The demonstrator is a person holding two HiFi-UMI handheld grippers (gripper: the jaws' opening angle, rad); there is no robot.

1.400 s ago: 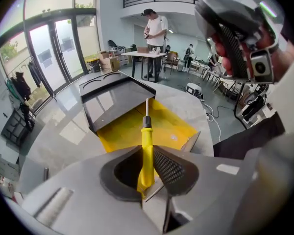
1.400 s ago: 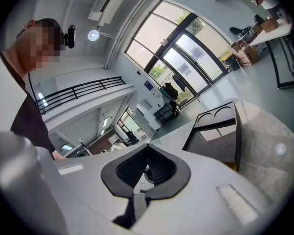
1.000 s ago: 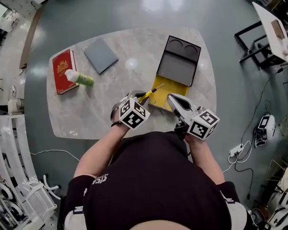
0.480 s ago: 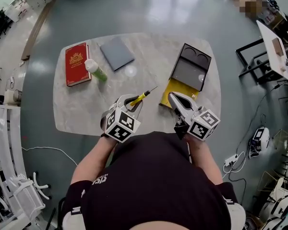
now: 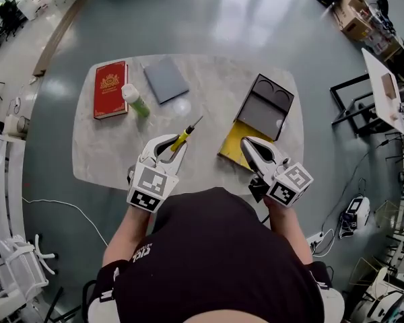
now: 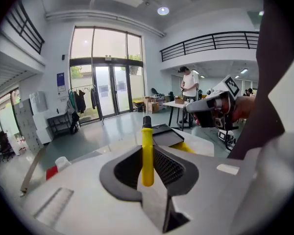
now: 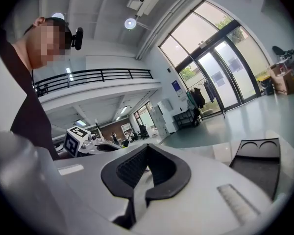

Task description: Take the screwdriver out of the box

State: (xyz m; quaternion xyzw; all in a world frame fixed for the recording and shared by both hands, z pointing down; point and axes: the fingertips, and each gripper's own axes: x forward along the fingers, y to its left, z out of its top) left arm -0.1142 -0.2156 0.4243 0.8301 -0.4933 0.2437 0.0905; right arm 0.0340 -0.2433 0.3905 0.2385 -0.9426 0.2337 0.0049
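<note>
Left gripper: jaws pinched on the yellow handle of the screwdriver, and the left gripper view shows the handle standing up between the pads, dark shaft pointing ahead of the tips. Change over the last second: you have carried this gripper up and away from the box. Before, the screwdriver's tip lay over the yellow edge of the box, just beside your jaws. Now the box sits well off to the right of the tool and the shaft points out over bare table. Grip looks the same throughout, with no slip of the handle visible. Right gripper: jaws pressed together on nothing, and its own view shows the tips meeting with only air in the oval behind them. It has drawn back a little and hangs just near the box's near edge, not touching it as far as the head view shows. Reading: extraction looks done, since the screwdriver is clear of the box and held in the air. Remaining, in my judgement: choose a free patch ahead of the left jaws and set it down, if that is wanted.
</note>
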